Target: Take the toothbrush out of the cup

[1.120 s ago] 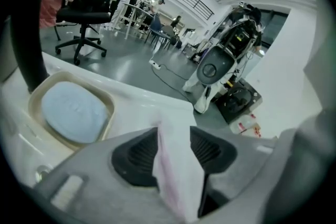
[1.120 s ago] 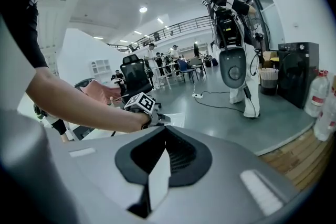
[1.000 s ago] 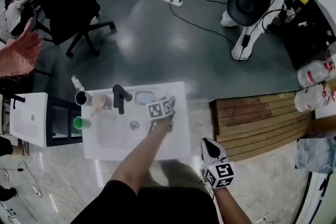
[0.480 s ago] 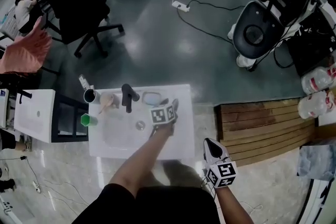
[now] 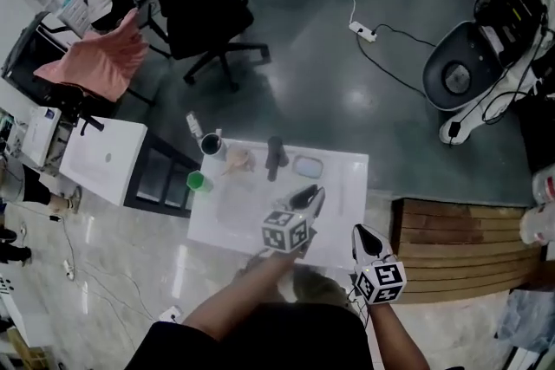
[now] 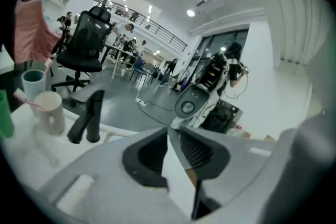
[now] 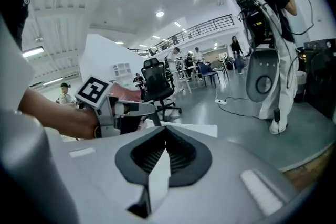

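A beige cup (image 5: 239, 159) stands at the back left of the white sink top (image 5: 342, 212), and a pink toothbrush (image 6: 25, 98) leans out of the same cup (image 6: 51, 111). My left gripper (image 5: 305, 200) hovers over the sink top's near right part, well short of the cup and pointing roughly toward it. Its jaws have just been closing and stand a narrow gap apart, with nothing between them (image 6: 175, 131). My right gripper (image 5: 368, 240) hangs off the sink top's near right corner, shut and empty (image 7: 166, 131).
A black faucet (image 5: 275, 157) rises behind the basin, with a soap dish (image 5: 307, 166) to its right. A dark cup (image 5: 211, 144) and a green cup (image 5: 199, 181) stand left of the beige one. A white side unit (image 5: 104, 160) sits further left, and a wooden pallet (image 5: 460, 238) on the right.
My left gripper has lifted off the sink's right side and drawn back toward the near edge. The right gripper has come up a little. The head view has shifted, so the table sits further right.
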`<state>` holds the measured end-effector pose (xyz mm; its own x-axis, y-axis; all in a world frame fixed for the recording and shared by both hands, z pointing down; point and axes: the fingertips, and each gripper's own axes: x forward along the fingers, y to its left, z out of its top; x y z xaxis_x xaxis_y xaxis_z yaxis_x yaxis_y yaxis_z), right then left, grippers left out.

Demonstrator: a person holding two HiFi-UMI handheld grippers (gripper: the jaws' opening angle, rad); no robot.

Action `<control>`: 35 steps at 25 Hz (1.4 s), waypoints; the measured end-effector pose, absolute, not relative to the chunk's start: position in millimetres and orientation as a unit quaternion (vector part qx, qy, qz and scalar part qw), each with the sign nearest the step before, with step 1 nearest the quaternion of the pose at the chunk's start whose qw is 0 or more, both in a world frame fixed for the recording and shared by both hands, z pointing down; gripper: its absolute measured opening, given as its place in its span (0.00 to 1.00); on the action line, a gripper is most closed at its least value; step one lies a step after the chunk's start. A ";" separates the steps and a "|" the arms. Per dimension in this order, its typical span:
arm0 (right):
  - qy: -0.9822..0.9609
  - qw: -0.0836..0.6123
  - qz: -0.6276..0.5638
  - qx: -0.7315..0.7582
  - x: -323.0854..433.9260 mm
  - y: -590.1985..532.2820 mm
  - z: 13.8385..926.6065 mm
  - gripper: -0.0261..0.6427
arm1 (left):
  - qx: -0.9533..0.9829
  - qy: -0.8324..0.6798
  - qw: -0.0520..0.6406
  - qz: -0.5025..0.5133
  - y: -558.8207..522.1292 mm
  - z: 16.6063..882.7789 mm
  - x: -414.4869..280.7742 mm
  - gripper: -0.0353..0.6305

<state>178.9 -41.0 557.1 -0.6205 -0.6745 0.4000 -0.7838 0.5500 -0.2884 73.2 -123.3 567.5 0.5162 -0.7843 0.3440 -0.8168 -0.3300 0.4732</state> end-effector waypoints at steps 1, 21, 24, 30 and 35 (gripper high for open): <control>-0.878 0.124 0.219 0.407 165.7 -40.8 555.2 0.04 | 0.816 -0.495 0.297 0.022 -112.5 559.7 61.0 0.16; -0.912 0.162 0.171 0.336 -64.4 -52.9 528.1 0.04 | 0.739 -0.631 0.224 0.071 -123.8 532.3 -260.0 0.09; -0.909 0.163 0.171 0.344 -87.5 -58.0 525.3 0.04 | 0.744 -0.620 0.233 0.086 -142.6 541.9 -280.8 0.11; -0.895 0.170 0.172 0.375 -115.2 -70.0 530.9 0.04 | 0.761 -0.588 0.240 0.130 -176.9 568.0 -303.3 0.16; -0.883 0.173 0.183 0.396 -128.7 -80.7 534.3 0.04 | 0.772 -0.563 0.251 0.157 -201.3 585.8 -312.3 0.19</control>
